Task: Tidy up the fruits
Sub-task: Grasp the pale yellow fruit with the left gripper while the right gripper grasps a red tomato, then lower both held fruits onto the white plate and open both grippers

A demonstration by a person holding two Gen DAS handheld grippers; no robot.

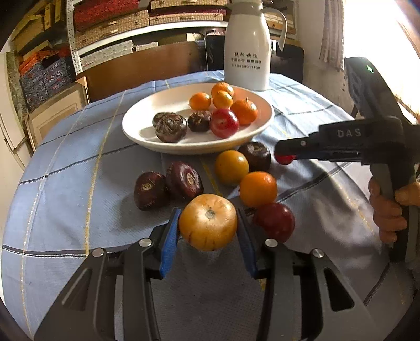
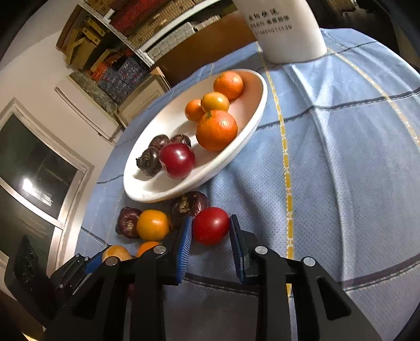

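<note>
My left gripper (image 1: pixel 208 219) is shut on a yellow-orange fruit (image 1: pixel 208 225), its blue pads pressing both sides just above the blue checked tablecloth (image 1: pixel 65 183). My right gripper (image 2: pixel 211 223) is shut on a small red fruit (image 2: pixel 211 227) near the front rim of the white plate (image 2: pixel 168 123); in the left wrist view that gripper (image 1: pixel 284 157) reaches in from the right. The plate (image 1: pixel 147 136) holds several oranges, dark brown fruits and a red one (image 1: pixel 224 122). Loose on the cloth lie dark fruits (image 1: pixel 185 179), a yellow one (image 1: pixel 231 167), an orange (image 1: pixel 258 188) and a red one (image 1: pixel 274 221).
A tall white jug (image 1: pixel 248 52) stands behind the plate at the table's far edge. A person's hand (image 1: pixel 388 209) grips the right gripper's handle. Shelves with boxes (image 1: pixel 110 23) fill the background. The round table drops off to the left and right.
</note>
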